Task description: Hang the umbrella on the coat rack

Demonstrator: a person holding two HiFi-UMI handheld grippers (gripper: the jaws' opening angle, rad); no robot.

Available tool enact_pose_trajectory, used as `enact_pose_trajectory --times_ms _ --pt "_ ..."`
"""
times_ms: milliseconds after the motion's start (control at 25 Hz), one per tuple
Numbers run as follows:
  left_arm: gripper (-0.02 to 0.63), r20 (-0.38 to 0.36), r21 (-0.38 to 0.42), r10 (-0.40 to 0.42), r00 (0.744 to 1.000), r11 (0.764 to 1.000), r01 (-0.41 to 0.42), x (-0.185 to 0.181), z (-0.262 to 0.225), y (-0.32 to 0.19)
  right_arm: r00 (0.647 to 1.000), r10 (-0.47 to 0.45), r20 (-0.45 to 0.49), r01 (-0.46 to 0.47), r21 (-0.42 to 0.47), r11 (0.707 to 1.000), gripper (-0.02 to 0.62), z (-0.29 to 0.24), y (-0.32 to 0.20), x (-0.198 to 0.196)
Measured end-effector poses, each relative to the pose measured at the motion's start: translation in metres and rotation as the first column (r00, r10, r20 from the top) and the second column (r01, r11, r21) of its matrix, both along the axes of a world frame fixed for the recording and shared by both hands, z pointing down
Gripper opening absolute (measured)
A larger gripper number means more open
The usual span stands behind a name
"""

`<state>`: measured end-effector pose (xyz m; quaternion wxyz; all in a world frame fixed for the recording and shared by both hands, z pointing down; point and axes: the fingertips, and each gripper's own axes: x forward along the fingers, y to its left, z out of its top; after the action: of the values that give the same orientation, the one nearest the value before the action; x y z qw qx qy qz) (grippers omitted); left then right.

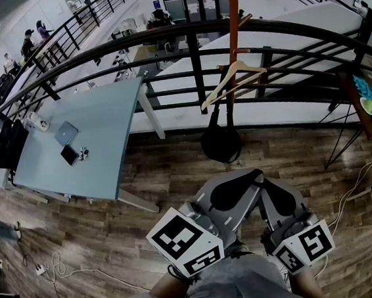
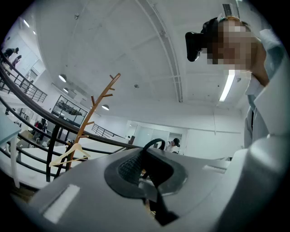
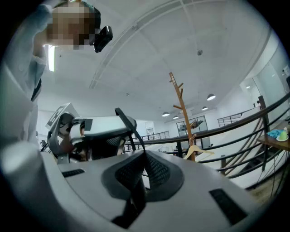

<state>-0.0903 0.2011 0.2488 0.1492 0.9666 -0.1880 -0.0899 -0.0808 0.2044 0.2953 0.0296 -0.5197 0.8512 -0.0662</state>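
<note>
left gripper (image 2: 145, 157), right gripper (image 3: 144, 158) side by side; jaws together; angled upward

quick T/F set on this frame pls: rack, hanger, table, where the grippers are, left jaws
1. A wooden hanger hangs on the coat rack. True.
2. The blue table stands to the right of the rack in the head view. False: it stands to the left.
3. A black item hangs below the hanger. True.
4. The left gripper and right gripper both touch the rack. False: both are low, close to the person and apart from the rack.
5. The left gripper's jaws are wide apart. False: they are together, with a thin black loop rising at them.
</note>
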Motion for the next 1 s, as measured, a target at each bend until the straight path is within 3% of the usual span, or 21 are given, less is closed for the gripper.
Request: enact_pose_trajectory --times_ms 1000 --pt "0.005 -0.004 0.006 0.042 0.999 0.999 -0.042 -0.028 0.004 0.005 0.999 0.027 0.031 -0.026 -0.012 1.000 0.002 0.007 0.002 -0.027"
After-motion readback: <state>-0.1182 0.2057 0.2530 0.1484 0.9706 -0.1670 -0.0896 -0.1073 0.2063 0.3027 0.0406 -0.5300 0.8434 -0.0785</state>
